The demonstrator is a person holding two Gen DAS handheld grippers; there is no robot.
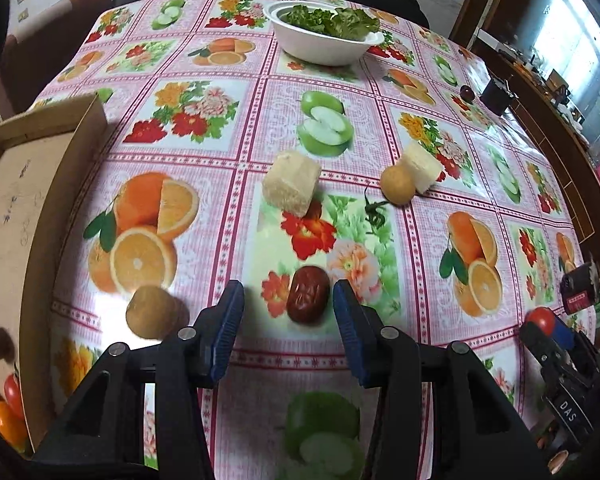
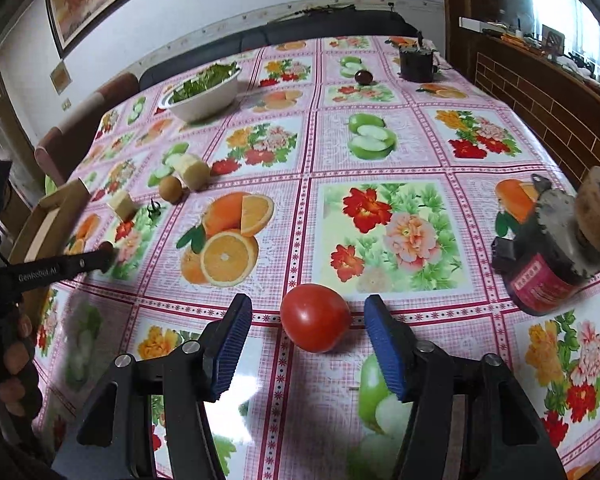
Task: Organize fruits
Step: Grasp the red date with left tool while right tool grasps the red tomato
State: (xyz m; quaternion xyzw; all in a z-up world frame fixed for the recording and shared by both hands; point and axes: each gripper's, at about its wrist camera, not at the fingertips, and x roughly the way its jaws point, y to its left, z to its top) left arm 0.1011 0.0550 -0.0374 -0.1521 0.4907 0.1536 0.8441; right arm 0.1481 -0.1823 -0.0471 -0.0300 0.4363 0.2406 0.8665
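The left gripper [image 1: 288, 312] is released around the wrinkled dark red date [image 1: 308, 300]. The right gripper [image 2: 308, 338] is released around the round red tomato [image 2: 315, 317], which may roll away, though its base looks blurry.

- Desk [image 1: 260, 120] cloth: pink/white check w/ dark red grid lines; squares printed w/ oranges, green apples, red/pink/yellow flowers.
- Date [image 1: 307, 294]: dark red-brown, glossy, wrinkled.
- Tomato [image 2: 315, 317]: red, shiny.
- Left claw [image 1: 288, 304]: black frame, blue ribbed pads. Right claw [image 2: 308, 320]: same colours.
- Round fruit [image 1: 150, 312]: dull yellow-brown; second one [image 1: 397, 184] paler yellow.
- Two cut blocks [image 1: 291, 182]: cream/off-white.
- Bowl [image 1: 324, 50]: white, green leaves inside.
- Box [image 1: 40, 208]: plain brown cardboard; small orange and red fruits [image 1: 4, 412] at its near corner.
- Jar [image 2: 540, 280]: dark w/ red label, tan cork-coloured top.
- Small dark red fruit [image 2: 363, 77] at far end.
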